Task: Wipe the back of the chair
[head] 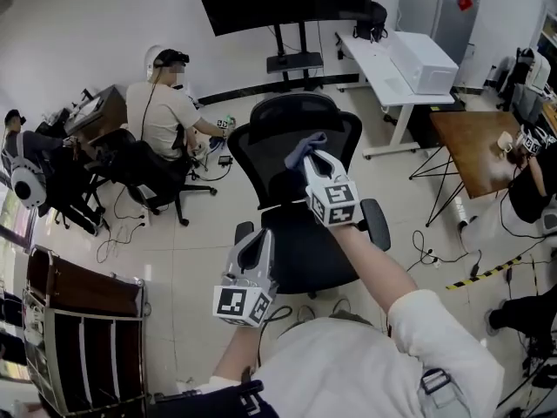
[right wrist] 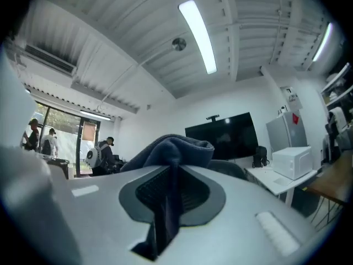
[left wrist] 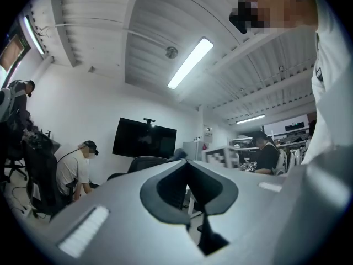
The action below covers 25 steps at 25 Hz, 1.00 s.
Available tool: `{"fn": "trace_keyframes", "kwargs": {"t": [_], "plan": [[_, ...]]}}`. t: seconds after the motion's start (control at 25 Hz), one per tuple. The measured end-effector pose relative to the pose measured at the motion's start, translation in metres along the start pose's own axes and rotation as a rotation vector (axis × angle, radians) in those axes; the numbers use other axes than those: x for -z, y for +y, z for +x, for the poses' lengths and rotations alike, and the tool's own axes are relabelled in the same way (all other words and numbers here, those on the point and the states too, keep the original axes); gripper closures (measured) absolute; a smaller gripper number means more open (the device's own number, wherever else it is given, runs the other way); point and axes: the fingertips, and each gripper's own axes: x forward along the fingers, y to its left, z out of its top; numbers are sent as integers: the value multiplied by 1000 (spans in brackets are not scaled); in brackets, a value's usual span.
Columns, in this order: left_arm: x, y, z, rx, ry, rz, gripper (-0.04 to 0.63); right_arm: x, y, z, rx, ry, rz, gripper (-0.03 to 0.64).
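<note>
Clamping a bunched dark blue cloth (head: pixel 303 147) that hides its tips, the right hand-held gripper (head: pixel 315 158) meets the black mesh office chair's (head: pixel 265 142) back. The left hand-held gripper (head: pixel 256 239) is closed and empty.

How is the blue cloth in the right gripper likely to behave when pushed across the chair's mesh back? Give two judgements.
Probably floppy: the cloth bunches in soft folds above the right gripper, whose jaws pinch it. Likely light, and its fuzzy surface may drag rather than slide on the chair back.
</note>
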Motion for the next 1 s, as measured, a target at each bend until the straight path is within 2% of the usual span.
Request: {"fn": "trace_keyframes", "kwargs": {"t": [0.12, 0.2, 0.28, 0.4, 0.52, 0.64, 0.84, 1.0], "plan": [[7, 0, 4, -34, 7, 10, 499, 57, -25, 113, 21, 147, -5, 580], [18, 2, 9, -60, 23, 15, 499, 93, -42, 164, 39, 256, 8, 580], [32, 8, 10, -99, 43, 12, 499, 119, -55, 196, 41, 332, -1, 580], [53, 22, 5, -154, 71, -1, 499, 130, -66, 219, 53, 360, 2, 580], [54, 37, 1, -173, 70, -12, 499, 126, -77, 221, 81, 354, 4, 580], [44, 47, 2, -157, 53, -17, 499, 121, -103, 201, 137, 343, -10, 581], [40, 30, 14, -72, 39, -31, 499, 112, -188, 133, 279, 334, -30, 581], [34, 9, 25, 10, 39, -35, 498, 103, -204, 110, 273, 330, -68, 581]]}}
